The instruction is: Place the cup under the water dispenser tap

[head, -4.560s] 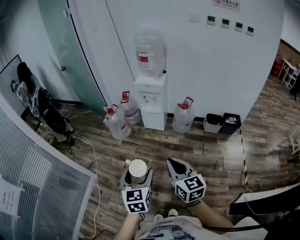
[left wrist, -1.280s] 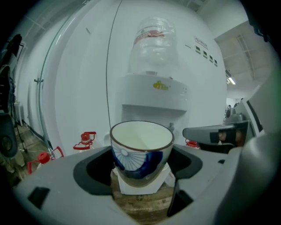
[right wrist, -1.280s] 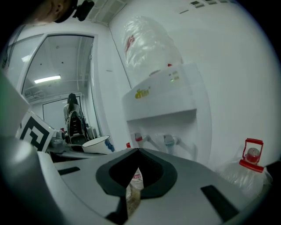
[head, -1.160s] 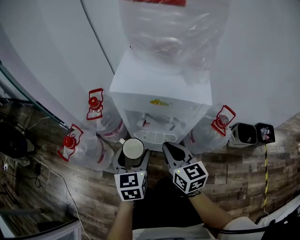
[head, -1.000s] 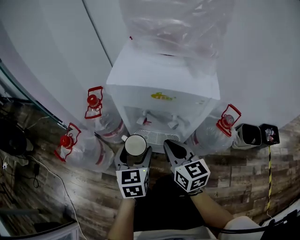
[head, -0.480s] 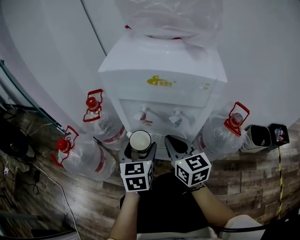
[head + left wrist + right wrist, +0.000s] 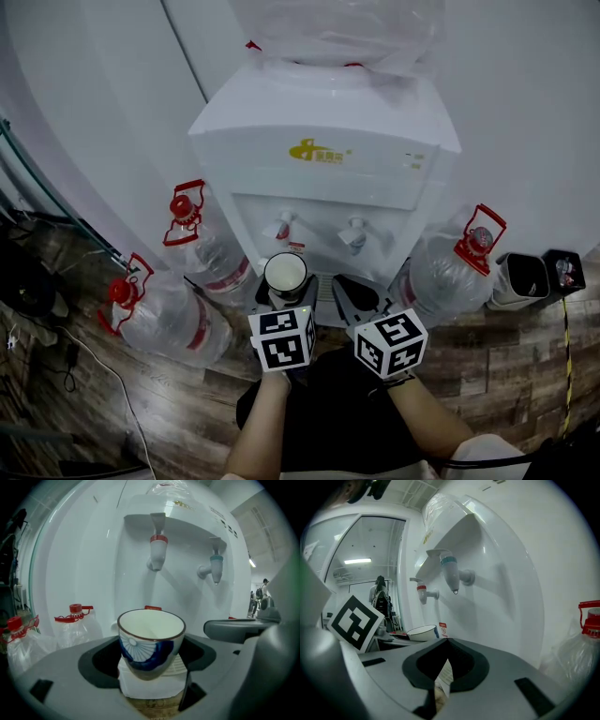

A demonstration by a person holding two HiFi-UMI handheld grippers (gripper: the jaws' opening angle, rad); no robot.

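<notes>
A white water dispenser (image 7: 323,159) fills the middle of the head view, with a red tap (image 7: 281,228) and a blue tap (image 7: 354,234) under its front ledge. My left gripper (image 7: 285,289) is shut on a white cup with a blue pattern (image 7: 285,274). The cup is upright and sits low in front of the red tap. In the left gripper view the cup (image 7: 150,641) stands between the jaws, below the red tap (image 7: 158,550) and over the white drip grille (image 7: 176,665). My right gripper (image 7: 356,292) is beside it, shut and holding nothing (image 7: 445,665).
A large bottle (image 7: 337,28) sits on top of the dispenser. Full water bottles with red caps stand on the wooden floor on the left (image 7: 211,258), further left (image 7: 159,314) and on the right (image 7: 445,272). Two small bins (image 7: 520,278) stand at the far right by the wall.
The person has walked up to the dispenser, which now fills the view. The left gripper has carried the cup forward to just in front of the red tap. The right gripper has stayed alongside, shut.
</notes>
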